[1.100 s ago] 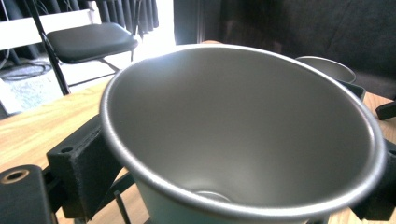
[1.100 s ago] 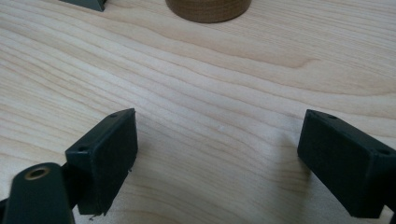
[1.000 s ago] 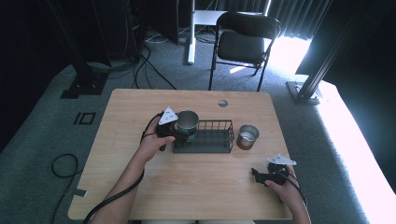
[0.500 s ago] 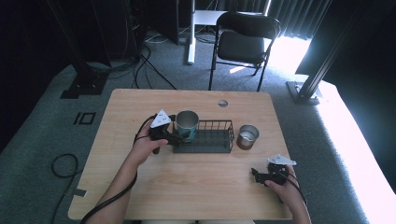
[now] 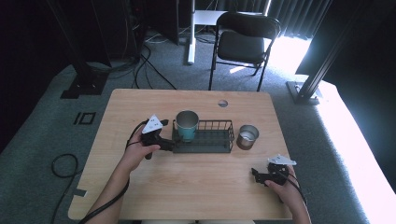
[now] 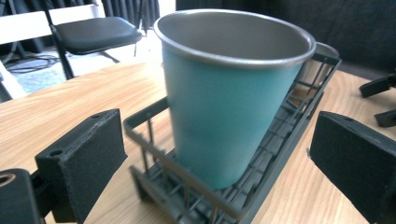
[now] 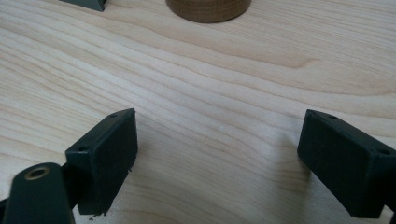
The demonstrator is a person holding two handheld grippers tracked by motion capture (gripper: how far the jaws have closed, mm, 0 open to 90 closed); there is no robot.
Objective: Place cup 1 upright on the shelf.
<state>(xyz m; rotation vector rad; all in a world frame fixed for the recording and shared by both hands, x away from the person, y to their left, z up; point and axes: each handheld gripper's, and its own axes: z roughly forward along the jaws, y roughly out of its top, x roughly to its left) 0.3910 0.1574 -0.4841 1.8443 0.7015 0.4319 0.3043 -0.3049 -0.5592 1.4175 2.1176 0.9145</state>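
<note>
Currently the left gripper (image 6: pixel 219 172) has its fingers (image 6: pixel 81 161) spread wide, one to each side of the near end of the wire rack (image 6: pixel 261 158), gripping nothing. Between and beyond them stands the teal cup (image 6: pixel 224 102), upright inside that end of the rack, metal rim up, interior empty as far as visible. In the high view the left gripper (image 5: pixel 170 144) sits just beside the rack's (image 5: pixel 210 140) left end, the cup (image 5: pixel 187 126) in the left portion of the rack.

Right gripper (image 7: pixel 219 158): fingers (image 7: pixel 105 156) also wide apart, empty, held low over bare wood. In the high view it (image 5: pixel 256 175) rests near the front right of the surface (image 5: pixel 196 186), well apart from the rack. A small metal cup (image 5: pixel 247 136) stands on the surface just right of the rack.
</note>
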